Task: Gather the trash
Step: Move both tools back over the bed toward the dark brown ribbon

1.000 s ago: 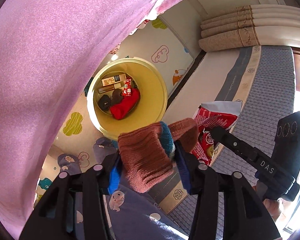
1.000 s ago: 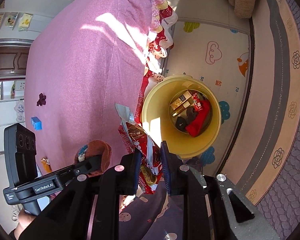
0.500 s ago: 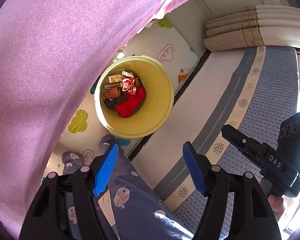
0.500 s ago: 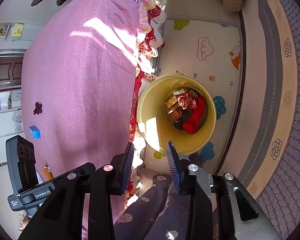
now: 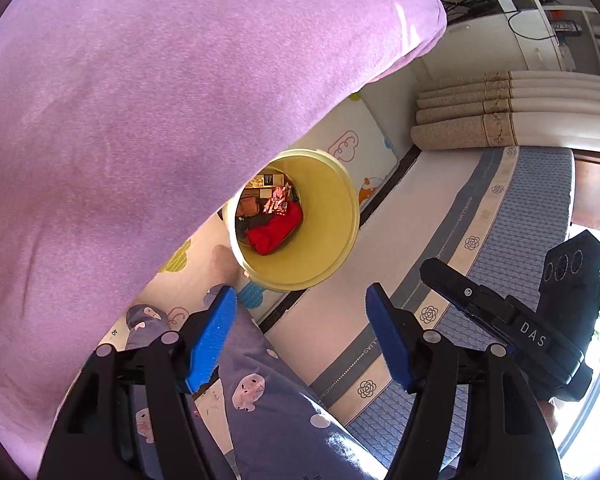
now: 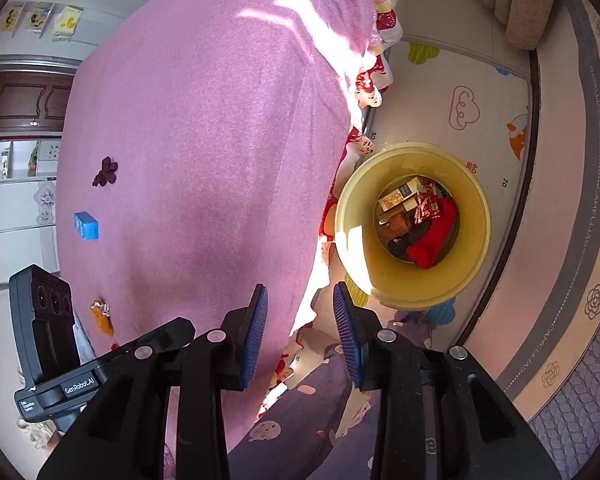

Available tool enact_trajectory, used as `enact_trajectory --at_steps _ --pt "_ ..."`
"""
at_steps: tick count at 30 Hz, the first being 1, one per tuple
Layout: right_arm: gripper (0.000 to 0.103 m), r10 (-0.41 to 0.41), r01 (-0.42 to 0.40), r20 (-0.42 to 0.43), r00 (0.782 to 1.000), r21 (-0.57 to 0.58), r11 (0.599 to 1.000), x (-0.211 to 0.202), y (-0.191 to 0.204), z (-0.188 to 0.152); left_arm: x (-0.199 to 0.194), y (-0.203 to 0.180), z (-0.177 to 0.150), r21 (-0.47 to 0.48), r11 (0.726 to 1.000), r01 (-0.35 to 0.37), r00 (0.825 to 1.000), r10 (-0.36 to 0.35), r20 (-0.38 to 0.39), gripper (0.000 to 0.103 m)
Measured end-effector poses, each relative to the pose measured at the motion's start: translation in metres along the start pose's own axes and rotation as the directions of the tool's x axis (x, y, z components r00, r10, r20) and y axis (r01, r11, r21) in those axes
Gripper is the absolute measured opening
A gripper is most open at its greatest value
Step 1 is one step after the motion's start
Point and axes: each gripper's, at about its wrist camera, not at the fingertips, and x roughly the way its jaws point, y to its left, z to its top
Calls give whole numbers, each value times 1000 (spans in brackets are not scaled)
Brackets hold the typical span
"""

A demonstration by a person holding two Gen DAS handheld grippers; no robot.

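Note:
A yellow bin stands on the floor mat beside the pink-covered table; it also shows in the right wrist view. Inside lie a red cloth, a red snack wrapper, small boxes and a brown knit item. My left gripper is open and empty, above the floor just short of the bin. My right gripper is open and empty, over the table's edge, left of the bin. On the table lie a blue box, an orange wrapper and a dark flower-shaped scrap.
The pink tablecloth fills the left of both views. A patterned play mat and a grey-bordered rug cover the floor. My legs in purple printed trousers are below the grippers. Rolled rugs lie at the far wall.
One second ago my left gripper held a brown knit item and my right a red snack wrapper. Both opened and let them fall into the bin. Both grippers have since drawn back from it.

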Motion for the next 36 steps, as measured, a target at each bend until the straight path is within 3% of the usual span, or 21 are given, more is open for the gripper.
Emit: enact_trajectory --at_steps 9,21,28,36 --pt "34 30 -34 -38 999 -112 993 43 103 -28 -71 85 -7 -77 997 -8 994 17 109 67" --pt "34 39 -53 -58 998 -269 962 95 228 -46 -157 200 3 -168 986 -8 970 49 237 69" --pt "34 33 -59 -76 997 -374 925 116 295 -18 -187 240 20 -260 965 31 955 48 292 69" --pt "35 2 -60 -124 992 -464 884 149 360 57 -202 271 70 -389 917 89 938 54 342 70"
